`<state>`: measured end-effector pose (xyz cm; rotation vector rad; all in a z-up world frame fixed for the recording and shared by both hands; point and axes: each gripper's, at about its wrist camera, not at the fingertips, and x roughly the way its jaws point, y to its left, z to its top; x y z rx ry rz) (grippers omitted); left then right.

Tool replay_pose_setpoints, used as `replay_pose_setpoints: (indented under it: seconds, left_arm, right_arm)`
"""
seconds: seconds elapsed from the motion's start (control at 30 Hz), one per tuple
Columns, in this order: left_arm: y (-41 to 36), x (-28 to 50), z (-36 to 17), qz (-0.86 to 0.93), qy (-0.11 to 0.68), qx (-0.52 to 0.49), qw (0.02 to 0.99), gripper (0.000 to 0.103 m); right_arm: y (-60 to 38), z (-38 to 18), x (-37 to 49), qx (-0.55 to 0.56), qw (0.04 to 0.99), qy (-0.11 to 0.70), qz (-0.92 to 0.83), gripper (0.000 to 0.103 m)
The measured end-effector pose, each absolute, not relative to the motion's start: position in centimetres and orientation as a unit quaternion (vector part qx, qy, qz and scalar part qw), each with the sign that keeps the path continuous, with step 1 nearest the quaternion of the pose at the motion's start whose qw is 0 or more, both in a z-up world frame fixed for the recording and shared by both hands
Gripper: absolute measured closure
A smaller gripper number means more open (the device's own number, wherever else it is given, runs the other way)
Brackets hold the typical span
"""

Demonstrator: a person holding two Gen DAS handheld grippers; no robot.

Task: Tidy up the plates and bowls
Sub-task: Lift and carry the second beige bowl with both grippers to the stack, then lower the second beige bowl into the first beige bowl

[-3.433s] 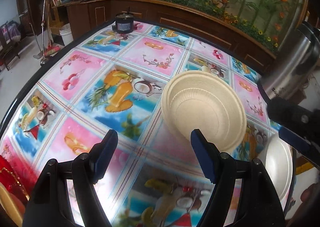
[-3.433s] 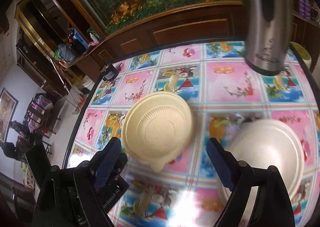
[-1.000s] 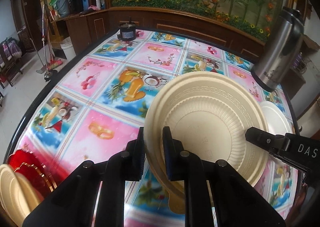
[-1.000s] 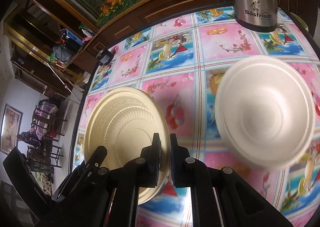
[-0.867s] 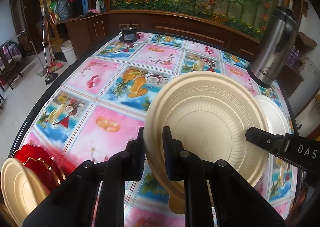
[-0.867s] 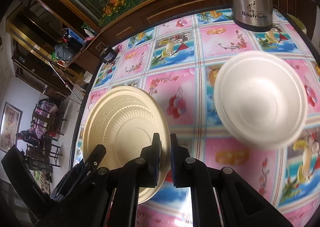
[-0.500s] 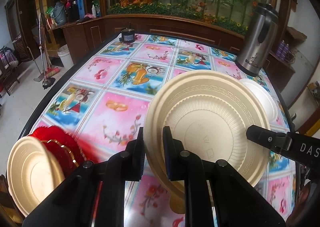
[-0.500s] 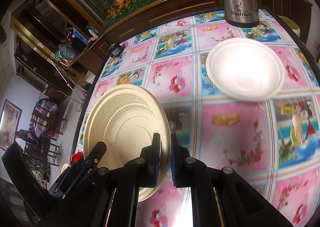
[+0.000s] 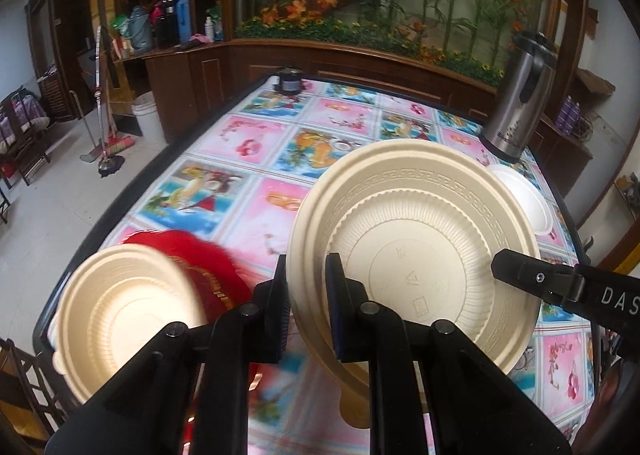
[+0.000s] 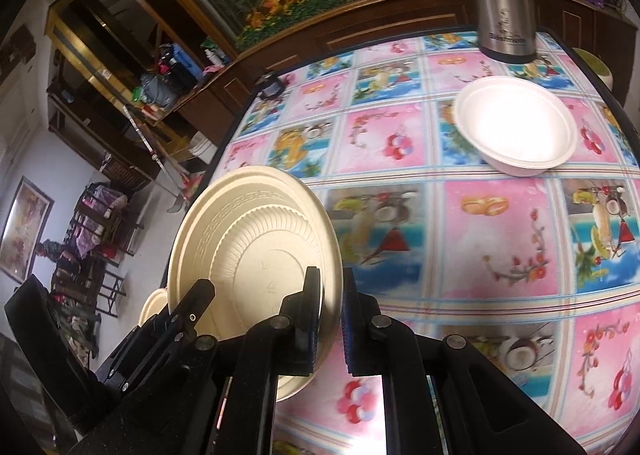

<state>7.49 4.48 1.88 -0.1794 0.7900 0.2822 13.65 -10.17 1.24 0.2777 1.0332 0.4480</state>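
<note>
Fingers of both grippers clamp cream bowl rim | left view only: red plates

Left gripper matte black, blue-edged pads, round pivot screws; right gripper identical, white "DAS" lettering

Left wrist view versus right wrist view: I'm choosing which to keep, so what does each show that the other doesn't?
Only the left wrist view shows the red plate under a second cream bowl at the table's near corner. Only the right wrist view shows the white bowl whole. Both show the cream bowl, clamped at opposite rims by the left gripper and right gripper, and the steel flask.
</note>
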Motion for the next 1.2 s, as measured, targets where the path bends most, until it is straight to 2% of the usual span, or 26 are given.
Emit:
replay_pose_setpoints:
  seconds: [0.63,1.2]
  left_arm:
    - [13.8,0.7,2.2,0.222,0.360,-0.126,0.897,0.089]
    - [18.5,-2.4,1.1,0.251,0.361,-0.153,0.885,0.089]
  right_arm:
    - [1.0,2.1,9.5,0.085,0.814,0.481,0.314,0.094]
    - [7.2,0.5,7.7,0.059,0.790,0.495,0.357,0.094]
